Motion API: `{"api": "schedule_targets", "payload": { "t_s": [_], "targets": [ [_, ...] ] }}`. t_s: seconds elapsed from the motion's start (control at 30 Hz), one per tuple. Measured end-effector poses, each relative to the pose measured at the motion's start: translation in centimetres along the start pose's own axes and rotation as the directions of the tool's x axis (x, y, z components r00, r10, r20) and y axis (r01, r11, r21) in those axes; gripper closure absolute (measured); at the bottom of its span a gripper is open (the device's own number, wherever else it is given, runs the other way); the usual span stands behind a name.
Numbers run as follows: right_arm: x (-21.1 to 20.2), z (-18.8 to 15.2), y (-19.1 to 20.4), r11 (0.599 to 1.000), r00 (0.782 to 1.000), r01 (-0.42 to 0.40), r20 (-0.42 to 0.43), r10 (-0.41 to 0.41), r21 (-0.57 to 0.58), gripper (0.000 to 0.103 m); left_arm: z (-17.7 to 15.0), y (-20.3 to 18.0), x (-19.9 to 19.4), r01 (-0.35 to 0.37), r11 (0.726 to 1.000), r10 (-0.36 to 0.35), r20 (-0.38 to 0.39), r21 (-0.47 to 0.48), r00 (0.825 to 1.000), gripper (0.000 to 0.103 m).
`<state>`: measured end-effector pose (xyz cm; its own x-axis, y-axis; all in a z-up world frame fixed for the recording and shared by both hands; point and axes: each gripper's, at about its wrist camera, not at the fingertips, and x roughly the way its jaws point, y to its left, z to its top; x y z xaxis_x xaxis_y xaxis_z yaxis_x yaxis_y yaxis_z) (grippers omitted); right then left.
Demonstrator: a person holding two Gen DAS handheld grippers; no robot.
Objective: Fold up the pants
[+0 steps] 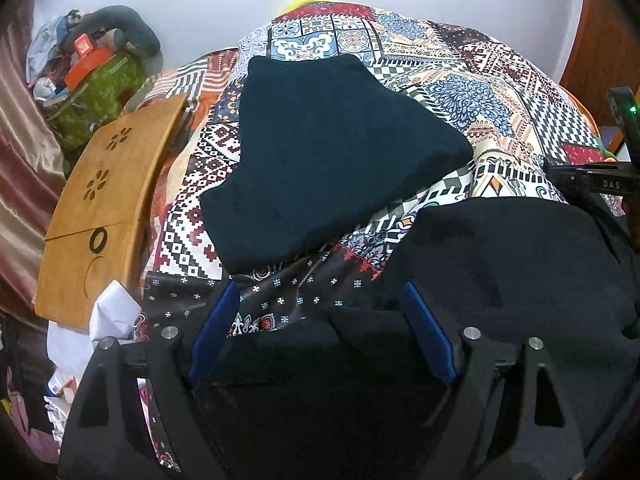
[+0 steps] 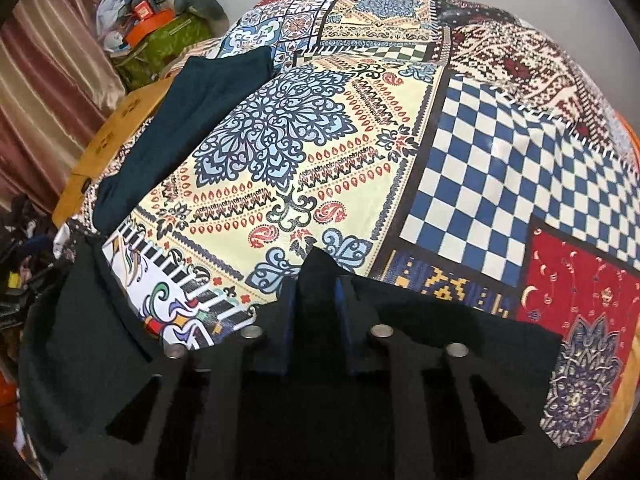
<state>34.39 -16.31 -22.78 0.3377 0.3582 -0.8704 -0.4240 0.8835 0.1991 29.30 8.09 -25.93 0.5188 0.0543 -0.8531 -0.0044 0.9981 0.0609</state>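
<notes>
Dark teal pants (image 1: pixel 332 152) lie folded in a rough trapezoid on the patterned bedspread (image 1: pixel 500 92); they show at the left of the right wrist view (image 2: pixel 188 120). A second black garment (image 1: pixel 512 264) lies near both grippers. My left gripper (image 1: pixel 324 308) is open, its blue-padded fingers (image 1: pixel 216 328) standing wide apart over the black cloth's edge. My right gripper (image 2: pixel 318 284) is shut on a raised fold of the black cloth (image 2: pixel 316 268), which spreads below and to both sides.
A wooden lap table (image 1: pixel 96 208) lies at the bed's left edge. Behind it a pile of clutter holds a green bag (image 1: pixel 104 92) and orange boxes. A curtain (image 2: pixel 44 80) hangs at left. White paper (image 1: pixel 112 316) lies near the left gripper.
</notes>
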Motion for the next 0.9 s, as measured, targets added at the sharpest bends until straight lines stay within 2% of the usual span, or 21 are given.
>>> {"api": "schedule_targets", "payload": {
  "t_s": [0.1, 0.27, 0.47, 0.63, 0.8, 0.9],
  "targets": [
    [-1.1, -0.2, 0.2, 1.000, 1.000, 0.020, 0.008, -0.020, 0.002, 0.092, 0.0, -0.4, -0.5, 0.002, 1.000, -0.002, 0.002, -0.001, 1.000, 0.020],
    [-6.9, -1.1, -0.1, 0.999, 0.992, 0.045, 0.121, -0.048, 0.028, 0.094, -0.3, -1.6, -1.9, 0.006, 1.000, -0.007, 0.004, 0.026, 1.000, 0.020],
    [-16.3, -3.9, -1.4, 0.994, 0.963, 0.088, 0.249, -0.103, 0.070, 0.094, -0.6, -4.0, -3.9, 0.030, 0.998, -0.031, 0.016, 0.058, 0.999, 0.020],
    [-20.6, -5.2, -2.9, 0.988, 0.939, 0.114, 0.313, -0.142, 0.106, 0.094, -1.0, -6.8, -5.2, 0.043, 0.994, -0.044, 0.009, 0.102, 0.999, 0.020],
    [-23.6, -8.7, -4.5, 0.976, 0.918, 0.158, 0.342, -0.202, 0.150, 0.094, -1.9, -9.9, -5.8, 0.052, 0.986, -0.050, -0.015, 0.156, 0.999, 0.019],
    [-24.4, -10.9, -5.9, 0.965, 0.915, 0.179, 0.328, -0.235, 0.190, 0.094, -2.6, -11.4, -6.0, 0.053, 0.982, -0.049, -0.029, 0.182, 0.998, 0.019]
  ]
}}
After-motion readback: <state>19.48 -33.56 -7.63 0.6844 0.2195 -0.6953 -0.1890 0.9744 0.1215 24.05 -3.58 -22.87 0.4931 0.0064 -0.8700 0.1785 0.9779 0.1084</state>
